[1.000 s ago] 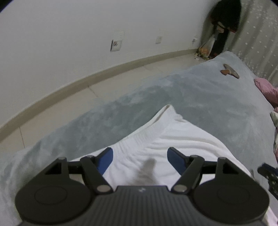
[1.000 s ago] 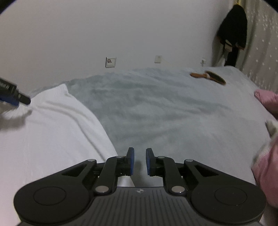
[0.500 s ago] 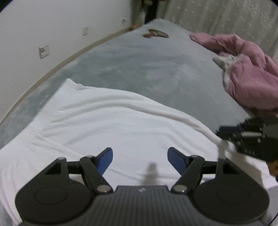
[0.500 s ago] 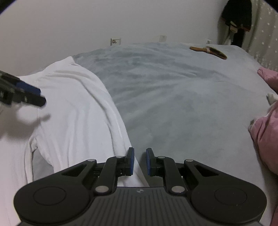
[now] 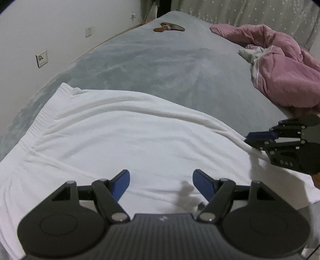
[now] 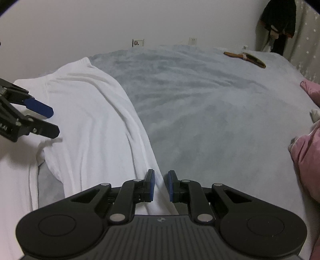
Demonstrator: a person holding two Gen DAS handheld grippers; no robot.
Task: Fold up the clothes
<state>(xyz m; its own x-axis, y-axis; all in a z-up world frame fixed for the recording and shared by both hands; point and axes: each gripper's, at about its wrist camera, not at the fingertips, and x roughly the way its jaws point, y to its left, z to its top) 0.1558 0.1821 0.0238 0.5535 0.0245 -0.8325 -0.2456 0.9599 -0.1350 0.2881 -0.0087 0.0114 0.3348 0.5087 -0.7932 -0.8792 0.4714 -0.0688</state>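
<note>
A white garment [image 5: 130,136] with a ribbed hem at its far left lies spread on the grey bed cover [image 5: 160,60]. My left gripper [image 5: 161,178] hovers open over the near part of it, nothing between its fingers. At the cloth's right edge my right gripper [image 5: 248,139] pinches a ridge of the fabric. In the right wrist view the white garment [image 6: 90,112] runs down its right edge into the narrow gap of the right gripper [image 6: 161,180], which is shut on it. The left gripper [image 6: 53,120] shows at the far left, above the cloth.
A crumpled pink garment [image 5: 284,76] lies on the right side of the bed, also seen as pink garment [image 6: 308,156]. A brown brush [image 6: 246,58] rests near the far end. The wall with sockets [image 6: 138,42] borders the bed; dark clothes [image 6: 280,18] hang by the curtain.
The left gripper has swung from facing the wall to looking across the bed, still open. The right gripper has come to the garment's right edge, with cloth now between its fingers.
</note>
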